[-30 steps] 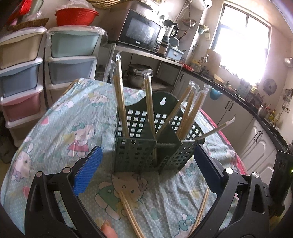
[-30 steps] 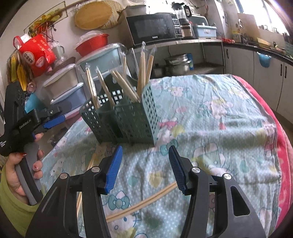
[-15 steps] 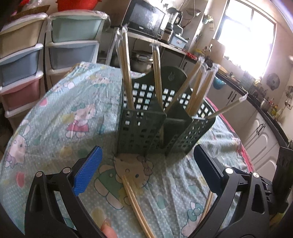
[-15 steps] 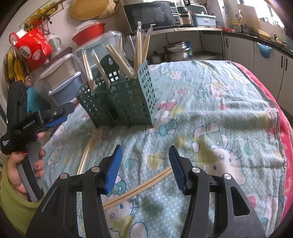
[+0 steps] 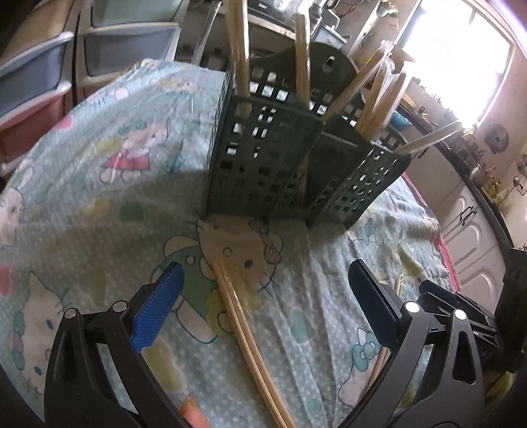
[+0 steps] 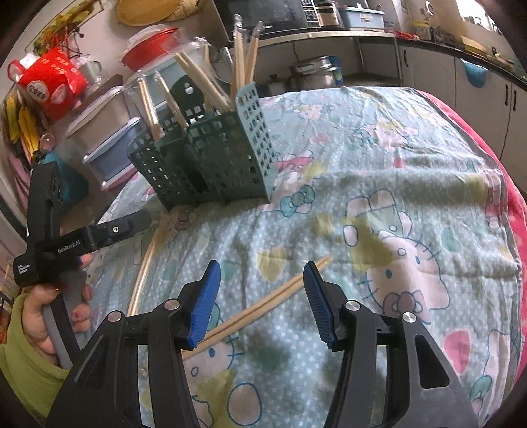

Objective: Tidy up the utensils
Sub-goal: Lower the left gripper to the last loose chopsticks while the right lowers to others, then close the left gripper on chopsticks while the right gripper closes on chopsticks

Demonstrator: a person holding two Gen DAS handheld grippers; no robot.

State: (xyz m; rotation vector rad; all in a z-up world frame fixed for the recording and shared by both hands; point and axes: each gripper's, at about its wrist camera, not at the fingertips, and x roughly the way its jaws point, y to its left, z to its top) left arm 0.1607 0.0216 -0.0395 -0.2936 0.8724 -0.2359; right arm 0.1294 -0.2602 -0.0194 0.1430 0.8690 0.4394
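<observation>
A dark green slotted utensil holder stands on the table with several wrapped chopstick pairs upright in it; it also shows in the right wrist view. My left gripper is open and empty, low over a loose chopstick pair that lies between its fingers. My right gripper is open and empty above another loose chopstick pair on the cloth. A third pair lies at the left, near the left gripper's body.
A Hello Kitty patterned cloth covers the round table. Stacked plastic drawers stand behind it at the left. A counter with a microwave and kitchen cabinets run along the back and right.
Both grippers have tilted down and moved lower toward the cloth. The loose chopstick pairs now lie closer between their open fingers. The holder has not moved.
</observation>
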